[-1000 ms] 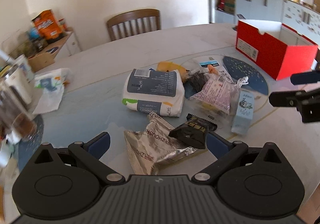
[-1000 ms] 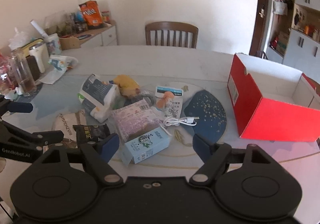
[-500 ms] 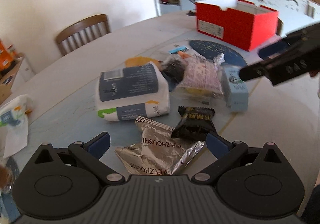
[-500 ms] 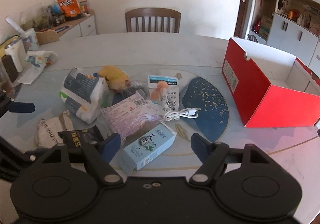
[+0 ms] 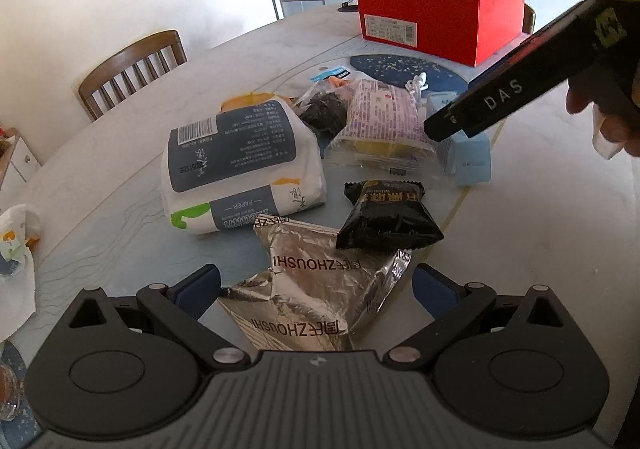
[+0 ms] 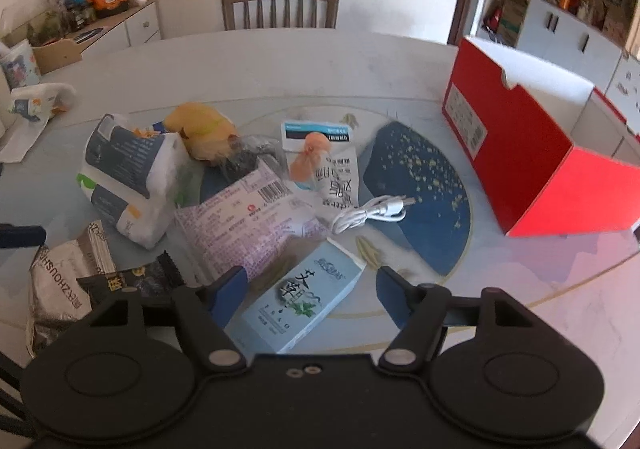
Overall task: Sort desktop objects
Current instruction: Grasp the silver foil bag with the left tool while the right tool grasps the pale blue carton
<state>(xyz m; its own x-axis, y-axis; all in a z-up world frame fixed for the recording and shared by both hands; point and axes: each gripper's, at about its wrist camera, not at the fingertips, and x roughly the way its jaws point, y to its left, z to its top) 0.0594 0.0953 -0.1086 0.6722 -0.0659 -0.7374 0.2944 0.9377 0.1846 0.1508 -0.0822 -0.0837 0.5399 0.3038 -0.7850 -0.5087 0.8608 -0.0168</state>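
Barely begun, by the look of it; red box [image 6: 532, 153] open at the table's far right with no sorted item visible inside; silver foil packet [image 5: 316, 289], black snack [image 5: 388, 217], pale blue carton [image 6: 304, 301] and the rest heaped mid-table; left gripper [image 5: 316, 289] and right gripper [image 6: 308, 289] both spread wide, gripping nothing.

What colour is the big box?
Red outside, white inside; the box shows best in the right wrist view.

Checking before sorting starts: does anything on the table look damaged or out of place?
The silver foil packet is crumpled and looks torn open, with the black snack pack resting on its corner. The other items lie jumbled but look intact.
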